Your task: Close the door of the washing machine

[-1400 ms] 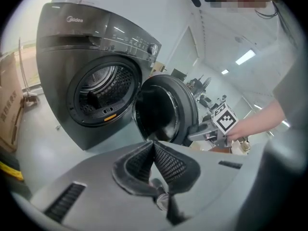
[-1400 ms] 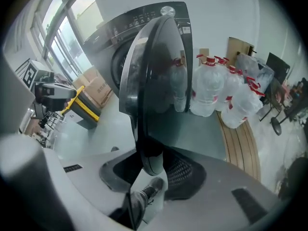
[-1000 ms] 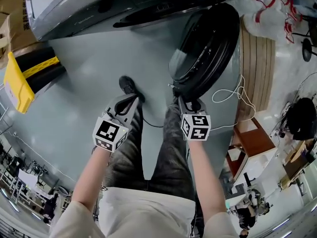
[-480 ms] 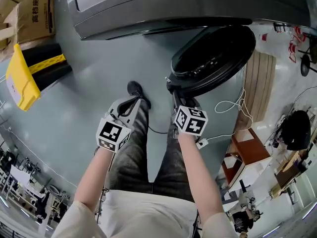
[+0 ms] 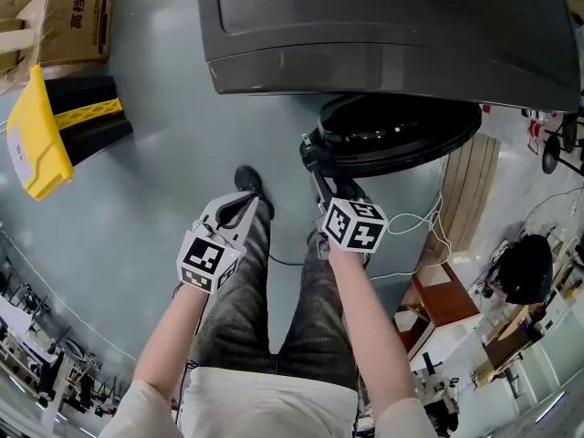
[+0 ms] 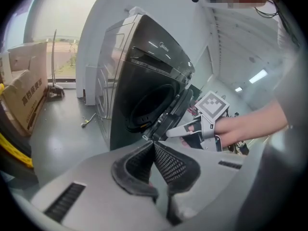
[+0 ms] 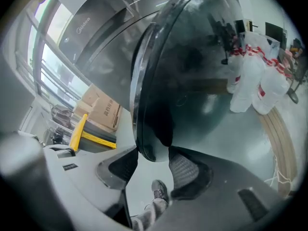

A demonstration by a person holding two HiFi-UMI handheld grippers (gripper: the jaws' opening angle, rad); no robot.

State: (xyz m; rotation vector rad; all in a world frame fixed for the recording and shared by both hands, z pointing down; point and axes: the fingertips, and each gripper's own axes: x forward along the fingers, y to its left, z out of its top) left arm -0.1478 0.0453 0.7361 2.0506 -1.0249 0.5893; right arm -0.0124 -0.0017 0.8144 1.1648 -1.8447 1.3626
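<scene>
Washer door [image 7: 192, 71] hung nearly shut vs dark washer [image 5: 383, 26]. Door's lower rim sat btwn right gripper [image 7: 153, 159] fingers, which were opening, pads not squeezing it. Left gripper [image 6: 154, 147] fingers were pressed together, empty, apart from door.

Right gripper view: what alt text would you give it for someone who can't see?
The dark round door of a washing machine fills the picture, its rim between the opening jaws of the right gripper. Behind on the left are cardboard boxes on a grey floor; a shoe shows below.
</scene>
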